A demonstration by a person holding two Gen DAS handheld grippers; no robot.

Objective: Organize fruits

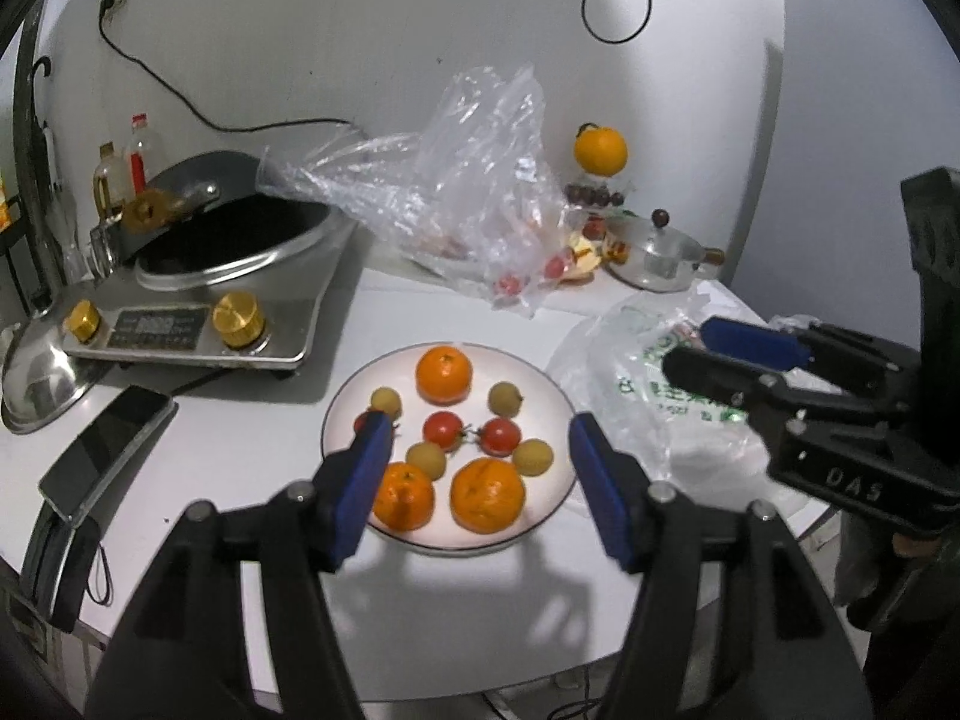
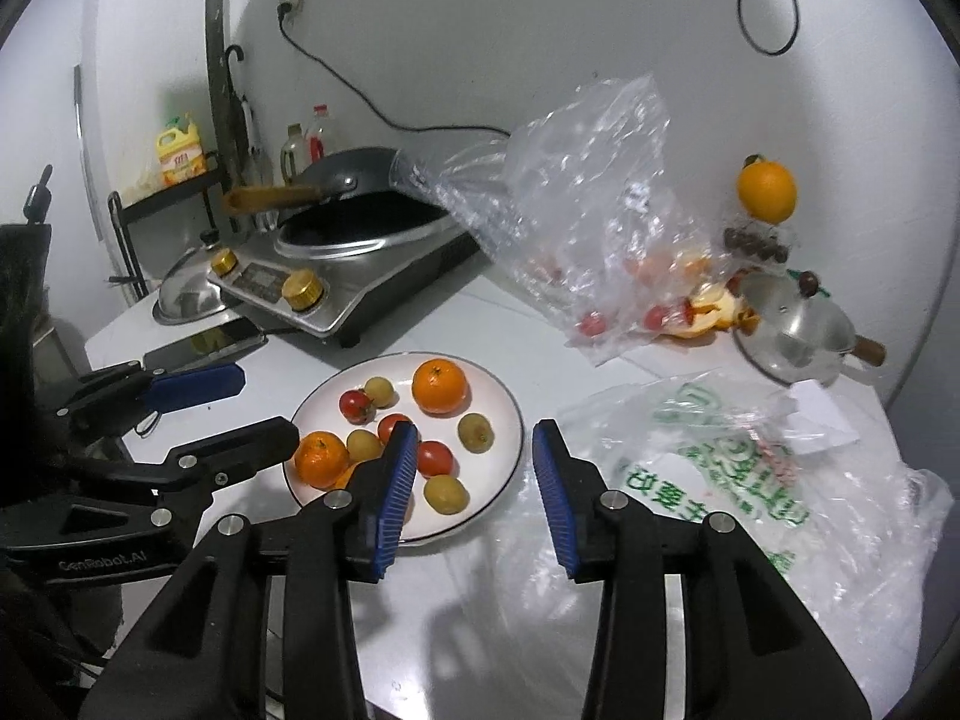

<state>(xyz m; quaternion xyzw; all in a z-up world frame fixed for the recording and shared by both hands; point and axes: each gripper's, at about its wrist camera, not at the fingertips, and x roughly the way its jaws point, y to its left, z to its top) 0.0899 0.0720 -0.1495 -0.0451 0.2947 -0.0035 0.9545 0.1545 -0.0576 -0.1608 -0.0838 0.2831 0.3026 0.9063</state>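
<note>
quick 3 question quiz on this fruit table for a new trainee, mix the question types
1. How many oranges lie on the plate?
2. True or false: the left gripper is shut on a tomato.
3. The wok sits on: A) the plate B) the cooker C) the printed bag

Key:
1. Three, such as the far orange.
2. False; both it and the right gripper are open and hold nothing.
3. B

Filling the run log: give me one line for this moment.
plate: oranges, tomatoes, small yellow fruits | left gripper: jaws open, empty, above plate | right gripper: jaws open, empty | clear bag: tomatoes inside
</note>
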